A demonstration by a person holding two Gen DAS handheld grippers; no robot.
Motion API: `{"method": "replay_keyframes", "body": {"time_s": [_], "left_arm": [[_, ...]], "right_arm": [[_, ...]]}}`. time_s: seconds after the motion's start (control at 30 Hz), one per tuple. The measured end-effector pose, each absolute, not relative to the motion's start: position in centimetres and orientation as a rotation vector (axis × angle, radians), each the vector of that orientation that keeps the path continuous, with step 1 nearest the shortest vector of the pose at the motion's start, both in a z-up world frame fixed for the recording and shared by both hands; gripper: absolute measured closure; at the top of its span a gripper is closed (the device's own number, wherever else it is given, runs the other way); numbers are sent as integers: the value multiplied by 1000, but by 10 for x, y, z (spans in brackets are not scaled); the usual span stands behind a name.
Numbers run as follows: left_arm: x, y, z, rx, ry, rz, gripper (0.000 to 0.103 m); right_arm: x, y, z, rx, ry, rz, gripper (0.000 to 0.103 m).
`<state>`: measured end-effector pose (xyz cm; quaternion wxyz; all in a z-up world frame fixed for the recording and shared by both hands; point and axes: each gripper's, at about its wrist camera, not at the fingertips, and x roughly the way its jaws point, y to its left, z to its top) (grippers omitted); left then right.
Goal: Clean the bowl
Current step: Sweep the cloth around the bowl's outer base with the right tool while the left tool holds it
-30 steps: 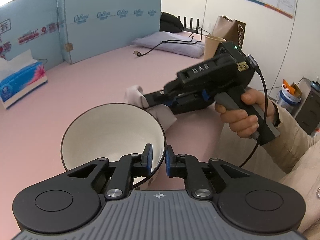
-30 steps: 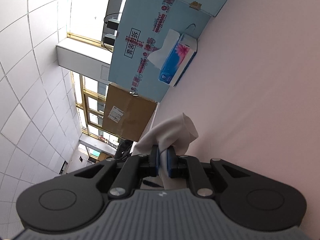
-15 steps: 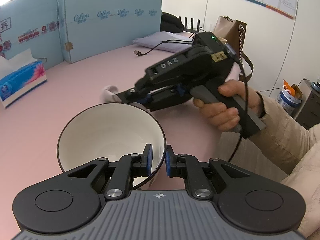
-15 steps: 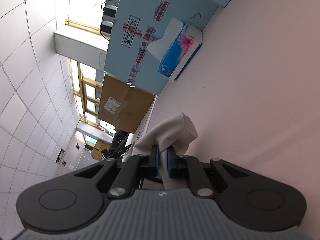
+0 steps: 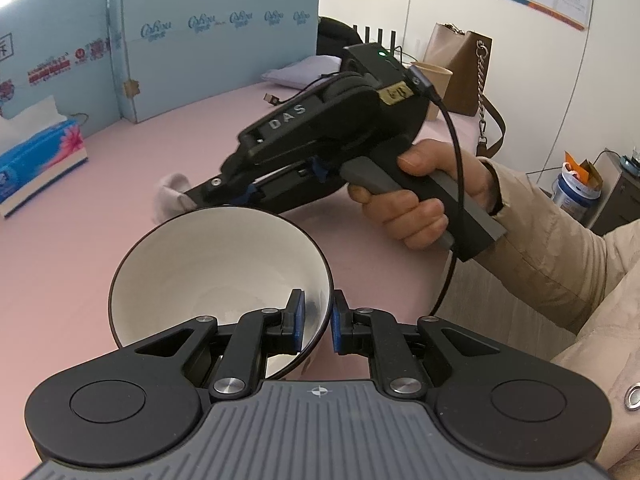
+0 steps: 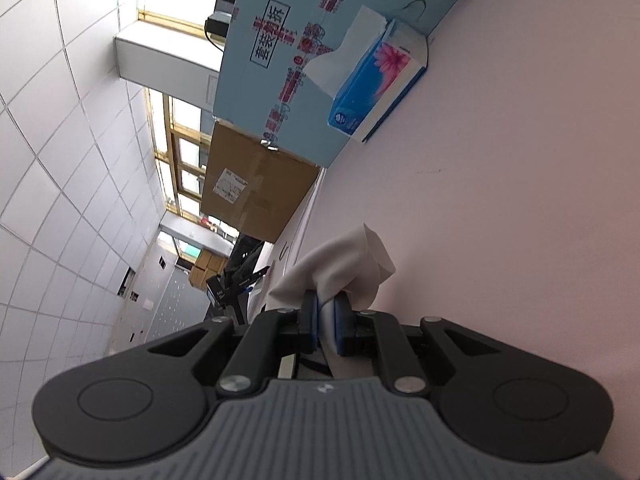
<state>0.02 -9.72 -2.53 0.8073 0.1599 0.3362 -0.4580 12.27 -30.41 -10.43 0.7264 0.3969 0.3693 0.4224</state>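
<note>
Left claw (image 5: 317,322) is gripping the bowl (image 5: 216,276) by its near rim, one pad inside the white wall and one outside on the dark exterior; the hold is tilting the bowl so its mouth is facing up and away toward the right claw, presumably to expose the interior for wiping. The bowl looks lifted off the pink desk (image 5: 100,208), though contact underneath is hidden. Right claw (image 6: 327,326) is clamping narrowly on a bunched white cloth (image 6: 340,268), with a wad sticking out past the fingertips so fabric, not plastic, meets the glaze. In the left wrist view the cloth tip is showing just beyond the far rim, not yet inside. Judgement: wipe not started; next move is bringing the cloth over the rim. A tissue box (image 5: 40,160) is sitting well apart, uninvolved.
</note>
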Motion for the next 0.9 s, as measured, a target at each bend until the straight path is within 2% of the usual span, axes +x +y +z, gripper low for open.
{"method": "replay_keyframes", "body": {"time_s": [0.37, 0.9], "left_arm": [[1, -95, -27, 327, 718, -987, 84], [2, -92, -29, 304, 712, -991, 82]], "right_arm": [[139, -288, -103, 867, 870, 1000, 91], [118, -317, -105, 902, 840, 930, 91]]}}
